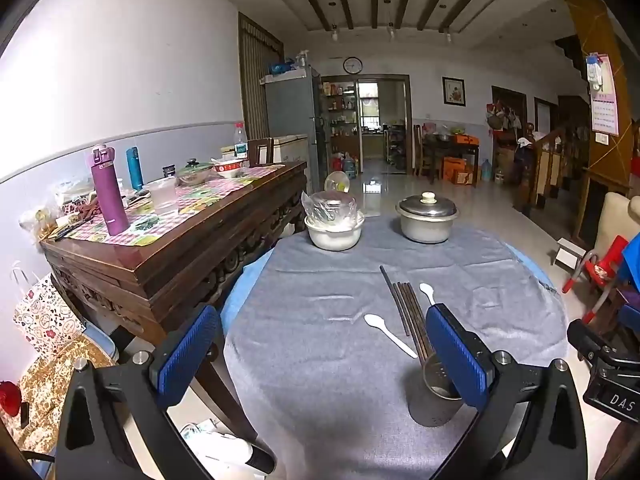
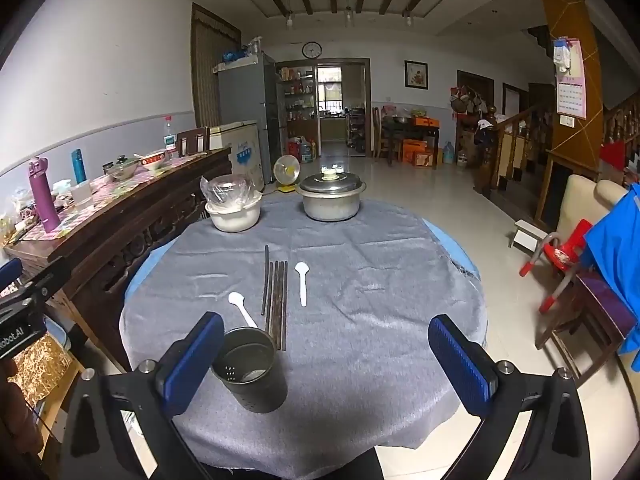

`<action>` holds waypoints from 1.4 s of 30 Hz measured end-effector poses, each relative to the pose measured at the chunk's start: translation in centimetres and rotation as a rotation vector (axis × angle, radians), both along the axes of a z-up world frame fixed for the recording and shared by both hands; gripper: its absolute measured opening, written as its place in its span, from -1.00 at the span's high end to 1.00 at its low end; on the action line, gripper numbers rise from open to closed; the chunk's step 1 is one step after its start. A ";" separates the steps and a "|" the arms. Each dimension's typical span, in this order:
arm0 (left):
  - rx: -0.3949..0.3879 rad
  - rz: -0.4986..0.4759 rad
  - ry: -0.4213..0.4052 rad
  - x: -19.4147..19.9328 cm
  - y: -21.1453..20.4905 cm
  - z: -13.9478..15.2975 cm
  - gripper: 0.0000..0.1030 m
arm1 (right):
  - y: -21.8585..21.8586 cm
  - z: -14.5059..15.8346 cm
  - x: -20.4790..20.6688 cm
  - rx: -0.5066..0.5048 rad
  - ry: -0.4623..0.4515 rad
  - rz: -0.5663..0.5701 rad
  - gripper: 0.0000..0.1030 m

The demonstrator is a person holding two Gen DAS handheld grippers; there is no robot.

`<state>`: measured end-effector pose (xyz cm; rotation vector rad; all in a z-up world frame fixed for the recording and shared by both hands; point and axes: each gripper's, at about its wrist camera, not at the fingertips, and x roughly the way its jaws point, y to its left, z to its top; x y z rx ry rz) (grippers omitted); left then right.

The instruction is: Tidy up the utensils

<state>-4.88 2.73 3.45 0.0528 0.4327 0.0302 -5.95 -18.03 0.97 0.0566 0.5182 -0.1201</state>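
Round surface (image 2: 360, 320) is covered by a grey cloth; at its far edge a lidded steel pot (image 2: 331, 198) and a white basin (image 2: 234, 216) topped with a plastic-wrapped bowl are parked, well apart from the work zone and best left alone. The perforated metal utensil holder (image 2: 250, 372) stands upright near the front edge, apparently with nothing in it, just beside the inner pad of the right tongs (image 2: 326, 364). Both the right tongs and the left tongs (image 1: 320, 356) are spread wide and grasping nothing, held above the near edge. A row of dark chopsticks (image 2: 276, 300) is laid parallel just behind the holder, ends close to its rim. One white plastic spoon (image 2: 242, 312) lies left of the bundle, its handle reaching toward the holder; a second white spoon (image 2: 302, 282) lies right of it, apart. Judged: no item is loaded yet. A first pick is best made mid-shaft on the chopsticks, squeezed across the bundle so none rolls off; the holder should be steadied by the other tongs, since a light can is likely tipped by a sideways insert. Spoons are thin and flat on cloth; grip at the bowl's raised edge is advised.
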 end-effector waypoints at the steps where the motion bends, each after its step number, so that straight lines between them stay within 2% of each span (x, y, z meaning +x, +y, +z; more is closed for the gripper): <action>1: 0.001 0.000 0.000 -0.1 -0.1 0.0 -1.00 | 0.1 -0.1 0.0 0.000 0.000 0.000 -1.00; 24: 0.008 0.013 -0.006 -0.2 0.2 0.1 -1.00 | 0.7 0.6 -0.3 0.002 -0.001 0.005 -1.00; 33: 0.009 0.013 0.005 0.5 0.2 -0.1 -1.00 | 0.5 0.6 0.0 0.037 0.000 0.010 -1.00; 42: 0.015 0.011 0.033 1.9 0.0 -0.8 -1.00 | -0.2 -0.7 1.6 -0.024 0.044 0.012 -1.00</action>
